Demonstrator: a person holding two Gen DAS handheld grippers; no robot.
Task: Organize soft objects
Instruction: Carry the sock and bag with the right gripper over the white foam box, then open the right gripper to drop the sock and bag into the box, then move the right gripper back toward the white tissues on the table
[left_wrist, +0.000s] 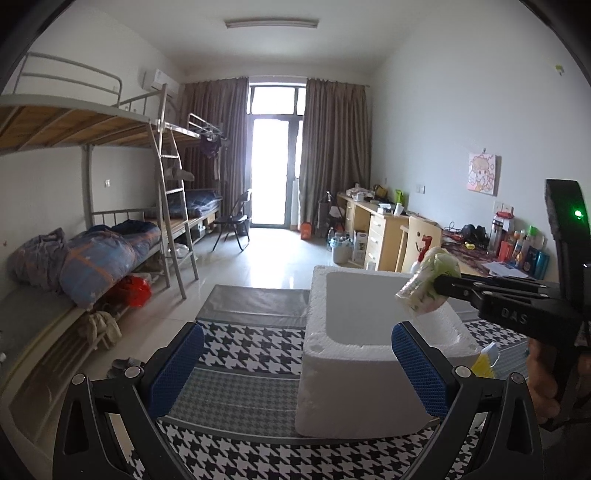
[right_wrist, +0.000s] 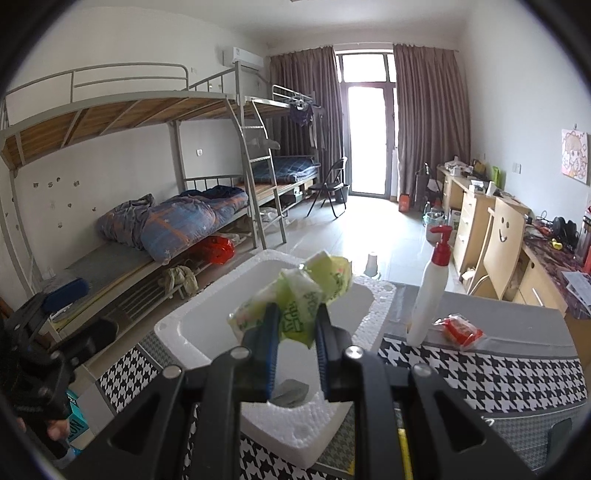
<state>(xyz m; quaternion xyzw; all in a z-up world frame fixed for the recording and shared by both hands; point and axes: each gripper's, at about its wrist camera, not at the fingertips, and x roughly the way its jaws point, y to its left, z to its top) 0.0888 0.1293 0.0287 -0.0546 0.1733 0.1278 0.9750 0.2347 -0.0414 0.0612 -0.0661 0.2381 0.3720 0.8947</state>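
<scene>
ITEM 1 – soft green/white packet (right_wrist: 295, 306). Crinkly plastic wrap w/ print, prob. tissues or similar. Pinched mid-body between the blue pads of the right gripper (right_wrist: 295, 332), jaws nearly closed on it; ends bulge out either side, so it's squashy. Held in the air above the open foam box (right_wrist: 177, 325), not touching it – looks like the box is the collection bin & the packet is abt to go in.

ITEM 2 – foam box, white, open top. Sits on the bench (right_wrist: 498, 373) (houndstooth cover, black/white w/ grey strips). A grey scrap lies inside at the near end; rest of the interior looks bare.

ITEM 3 – left gripper (left_wrist: 297, 363). Jaws wide apart, nothing between the pads. Hovers low at the near side of the box, pointed at it; prob. kept clear or ready to steady the light box.

ITEM 4 – red packet (right_wrist: 461, 330). Flat on the bench, right of the box, just beside the pump bottle (right_wrist: 430, 295). Likely next soft item to collect.

ITEM 5 – pump bottle, white w/ red top. Upright, rigid; prob. not part of the sort.
</scene>
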